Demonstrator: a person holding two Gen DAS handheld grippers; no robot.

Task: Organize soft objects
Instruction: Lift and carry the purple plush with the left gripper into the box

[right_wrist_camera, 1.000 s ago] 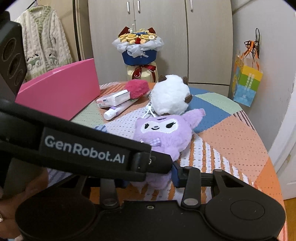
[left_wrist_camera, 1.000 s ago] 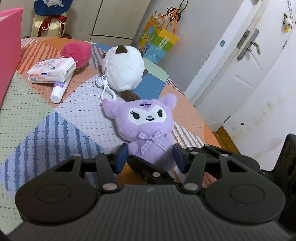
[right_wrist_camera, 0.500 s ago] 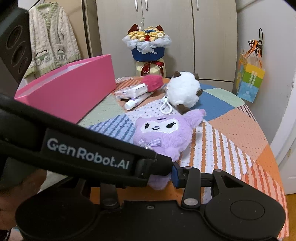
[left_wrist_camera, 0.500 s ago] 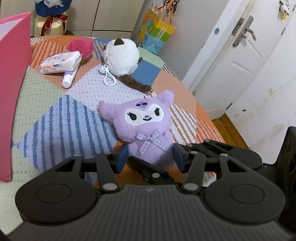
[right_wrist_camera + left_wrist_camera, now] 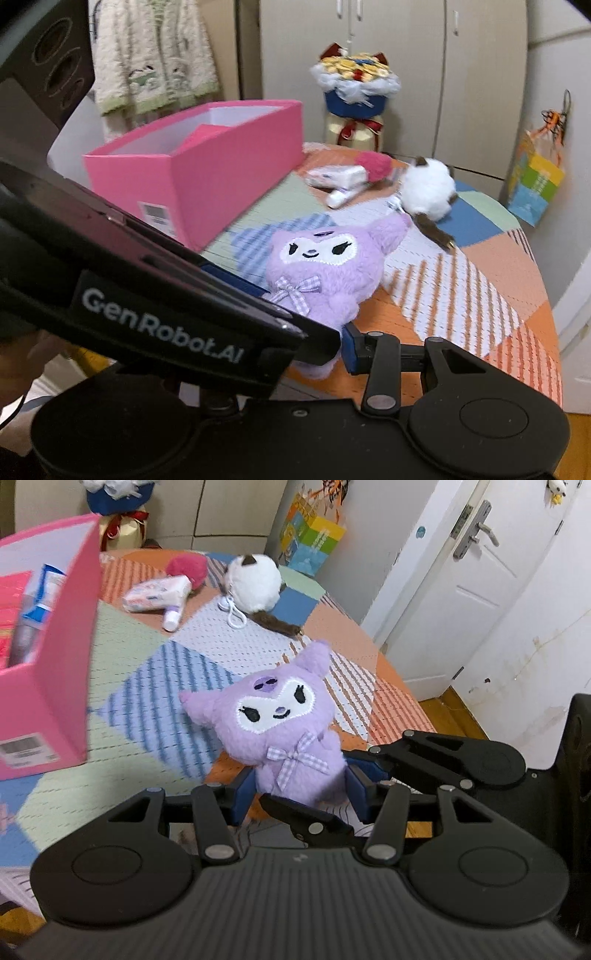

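Your 2 grippers are both clamping the fluffy purple plush doll with the checked bow [image 5: 280, 734]: the left gripper [image 5: 299, 794] is squeezing its lower body, and the right gripper [image 5: 325, 350] is pinching its base. You are holding it above the patchwork tablecloth [image 5: 147, 701], beside the open pink cardboard box [image 5: 207, 173].
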